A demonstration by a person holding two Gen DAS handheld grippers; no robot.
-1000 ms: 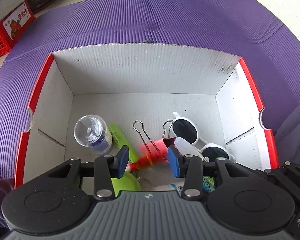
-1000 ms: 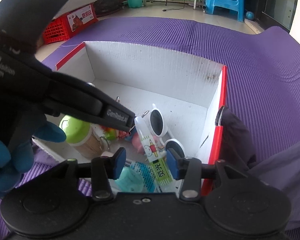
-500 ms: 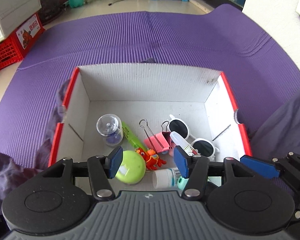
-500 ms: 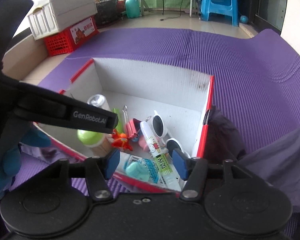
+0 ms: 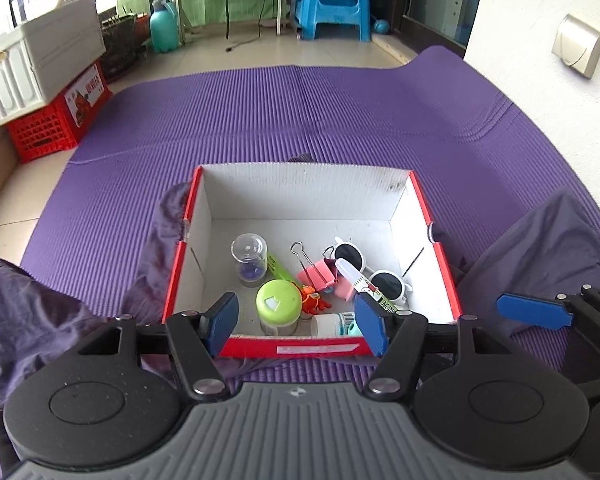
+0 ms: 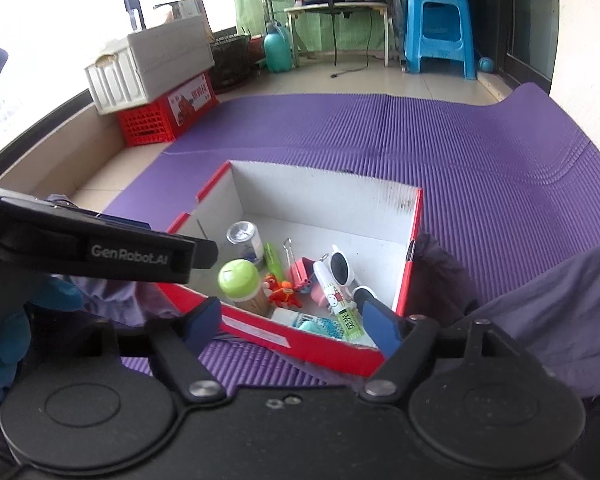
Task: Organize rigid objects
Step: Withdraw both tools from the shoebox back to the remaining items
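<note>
**Both grippers up and clear, box packed on the mat**

Red box [image 5: 446, 276] with white inside sits on the purple mat [image 5: 300, 120], open top. Contents, left to right: clear jar [image 5: 249, 257] upright by the left wall; green-capped bottle [image 5: 278, 305] upright near the front wall; green tube [image 5: 278, 266] lying between jar and bottle; orange toy [image 5: 314, 300] just right of the cap; pink binder clip [image 5: 314, 274] mid-floor with wire handles toward the back; white printed tube [image 5: 354, 276] lying across the white sunglasses [image 5: 374, 274] on the right; a white-and-teal item at the front wall, partly hidden.

Back half of the box floor is bare. Mat is open behind and on both sides. Dark purple cloth [image 5: 540, 256] bunches against the right wall and the left front corner.

My left gripper [image 5: 296, 322] hangs over the front wall, jaws opening, nothing between them, released. My right gripper [image 6: 290, 326] too: jaws opening, empty, over the front right corner.

Versus a second ago: both grippers were low inside the box, jaws narrower; now they're higher and pulled back, the whole box is in view, and the orange toy lies flat by the bottle.
</note>
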